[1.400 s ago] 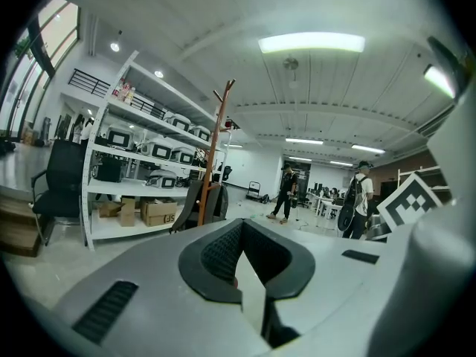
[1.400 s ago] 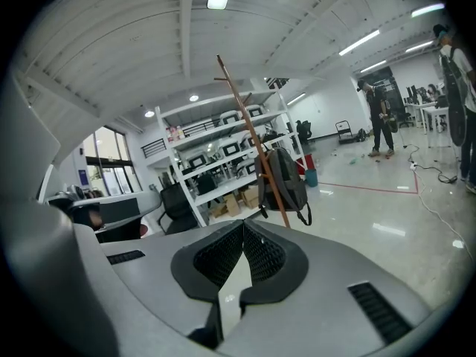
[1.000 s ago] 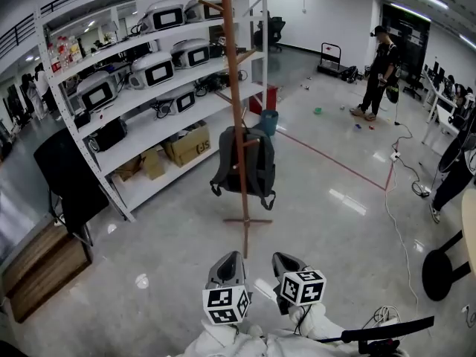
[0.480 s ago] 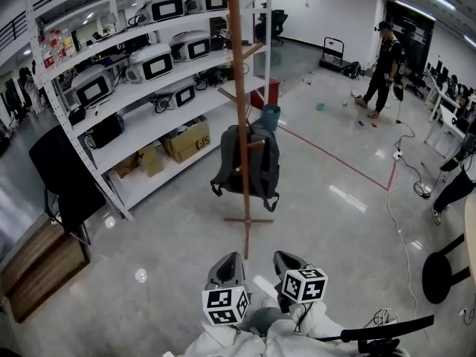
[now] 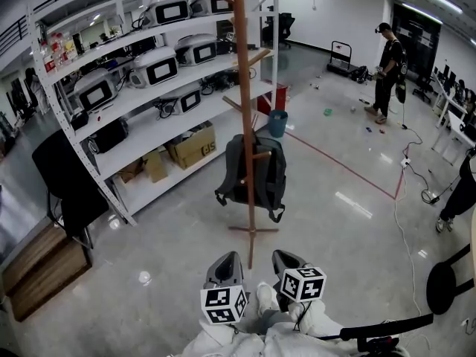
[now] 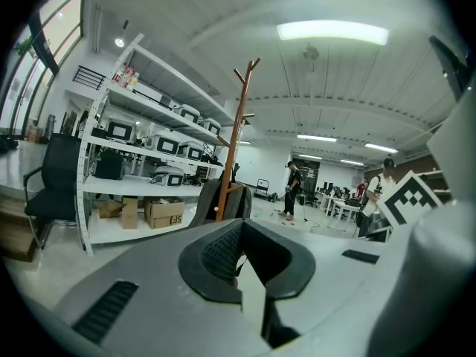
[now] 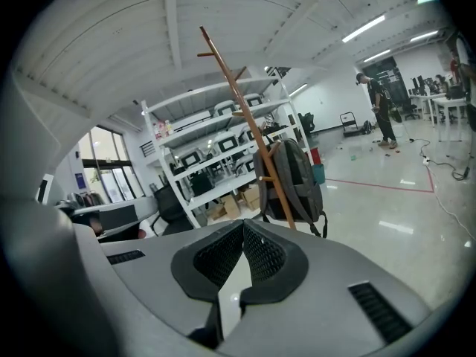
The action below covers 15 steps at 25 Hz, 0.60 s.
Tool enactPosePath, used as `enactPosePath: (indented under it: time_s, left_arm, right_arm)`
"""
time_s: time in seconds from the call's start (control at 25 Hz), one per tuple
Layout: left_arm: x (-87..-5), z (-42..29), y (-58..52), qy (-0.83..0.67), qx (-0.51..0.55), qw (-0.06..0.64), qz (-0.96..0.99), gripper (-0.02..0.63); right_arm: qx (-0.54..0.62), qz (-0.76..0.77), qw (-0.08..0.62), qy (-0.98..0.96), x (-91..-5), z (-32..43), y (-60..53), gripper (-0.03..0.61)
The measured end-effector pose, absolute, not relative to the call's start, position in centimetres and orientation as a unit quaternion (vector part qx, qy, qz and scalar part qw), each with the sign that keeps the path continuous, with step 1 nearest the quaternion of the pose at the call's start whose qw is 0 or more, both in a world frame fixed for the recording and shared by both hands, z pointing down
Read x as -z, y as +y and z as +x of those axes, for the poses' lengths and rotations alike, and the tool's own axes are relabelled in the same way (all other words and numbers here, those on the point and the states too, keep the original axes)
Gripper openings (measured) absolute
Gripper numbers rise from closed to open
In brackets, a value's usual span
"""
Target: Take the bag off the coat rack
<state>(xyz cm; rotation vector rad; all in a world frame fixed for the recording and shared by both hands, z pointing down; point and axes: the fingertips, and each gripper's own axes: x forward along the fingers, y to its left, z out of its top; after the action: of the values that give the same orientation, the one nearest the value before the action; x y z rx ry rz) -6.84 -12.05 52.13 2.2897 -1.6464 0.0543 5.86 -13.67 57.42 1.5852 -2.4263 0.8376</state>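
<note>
The bag hangs on the coat rack, well apart from my left tool and right tool (both closed, empty), so nothing is done yet.

Dead ahead, the coat rack stands on the floor, the bag hanging behind its pole. The shelving unit runs behind and left (boxes on the bottom shelf), with a chair at its near end. Down front, the left hand-held gripper and right hand-held gripper sit side by side before the rack's base, well apart from the bag.
</note>
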Motion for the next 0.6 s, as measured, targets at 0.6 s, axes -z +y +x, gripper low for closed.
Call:
enactPosePath:
  time_s: [0.6]
  left_arm:
    - [-52.3,-5.5,-20.1,-0.576,-0.025,0.159,0.801,0.002]
  right_arm:
    - [-0.271,0.523,0.063,-0.806,-57.3,6.9,-21.8,0.012]
